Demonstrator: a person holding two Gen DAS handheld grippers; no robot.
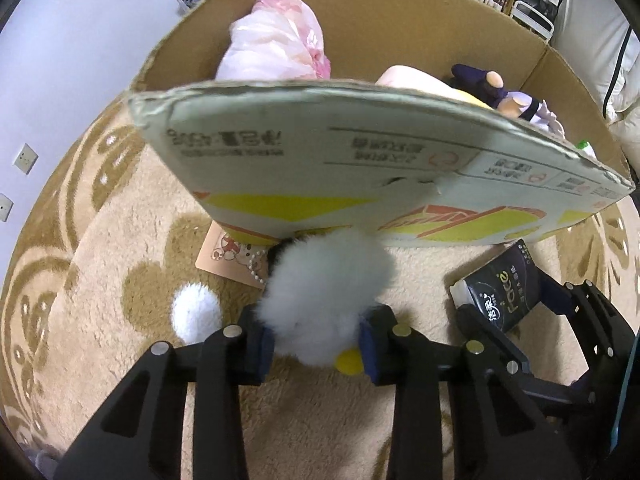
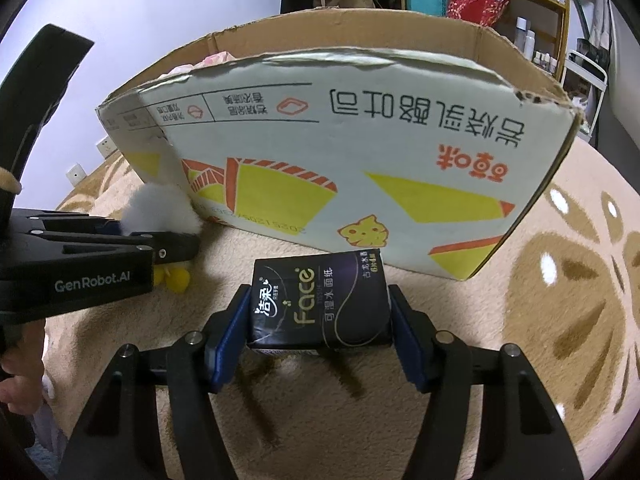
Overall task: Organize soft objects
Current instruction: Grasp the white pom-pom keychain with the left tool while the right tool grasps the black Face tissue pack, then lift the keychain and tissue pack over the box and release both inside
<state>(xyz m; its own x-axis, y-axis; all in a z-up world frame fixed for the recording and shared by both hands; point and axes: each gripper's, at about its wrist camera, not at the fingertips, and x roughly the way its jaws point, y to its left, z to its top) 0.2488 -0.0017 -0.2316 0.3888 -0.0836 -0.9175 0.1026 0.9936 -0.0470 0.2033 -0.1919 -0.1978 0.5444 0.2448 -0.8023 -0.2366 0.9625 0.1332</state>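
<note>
The white plush toy (image 1: 326, 292) sits between the blue pads of the left gripper (image 1: 316, 344), pinched and compressed, its yellow foot hanging below the fingers. The black tissue pack (image 2: 320, 304) is clamped squarely between the pads of the right gripper (image 2: 316, 340), label upward, clear of the carpet (image 2: 560, 300). Both loads are gripped — the step in hand appears to be transfer into the cardboard box (image 2: 360, 152). The box's near wall stands directly ahead of both sets of fingertips; other soft items already lie beyond it. The next move calls for raising each load above the torn rim, advancing past it, then opening the fingers — one gripper at a time, to avoid collision.
</note>
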